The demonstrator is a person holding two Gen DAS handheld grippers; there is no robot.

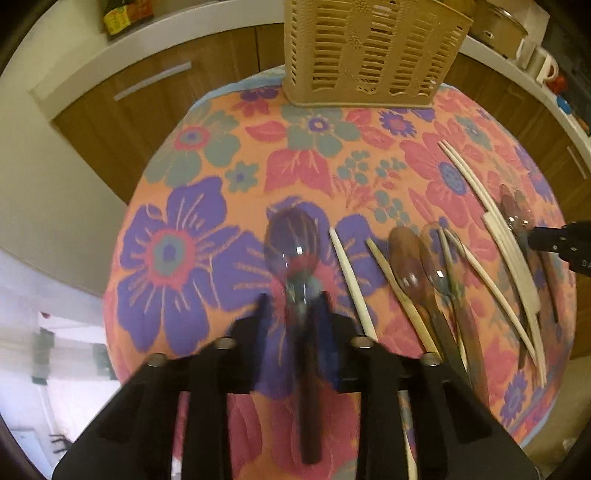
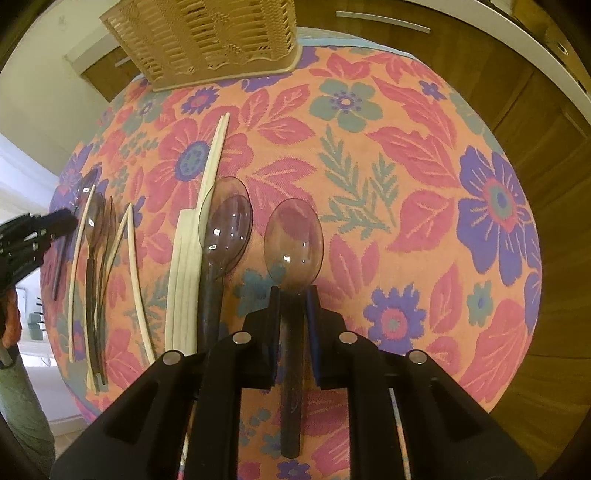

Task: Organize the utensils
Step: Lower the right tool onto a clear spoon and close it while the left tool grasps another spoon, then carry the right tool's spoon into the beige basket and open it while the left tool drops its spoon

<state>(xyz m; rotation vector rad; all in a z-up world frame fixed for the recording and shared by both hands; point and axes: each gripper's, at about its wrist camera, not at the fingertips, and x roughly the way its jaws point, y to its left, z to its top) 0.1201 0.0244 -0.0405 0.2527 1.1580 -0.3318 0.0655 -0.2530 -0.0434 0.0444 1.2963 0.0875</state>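
Observation:
My left gripper [image 1: 293, 301] is shut on the neck of a clear smoky plastic spoon [image 1: 291, 243], its bowl pointing away from me over the floral cloth. My right gripper [image 2: 293, 293] is shut on the neck of another clear plastic spoon [image 2: 293, 243]. A beige slotted utensil holder [image 1: 369, 51] stands at the table's far edge; it also shows in the right wrist view [image 2: 210, 40]. Between the grippers lie several loose spoons [image 2: 227, 229] and pale chopsticks [image 2: 192, 273]. More spoons [image 1: 410, 258] and chopsticks [image 1: 354, 284] lie right of my left gripper.
The round table wears an orange floral cloth [image 1: 207, 155]. Wooden cabinets [image 1: 147, 96] with a white counter [image 1: 155, 33] run behind it. Mugs [image 1: 543, 62] stand on the counter at the right. The person's leg [image 2: 22, 398] shows at the left.

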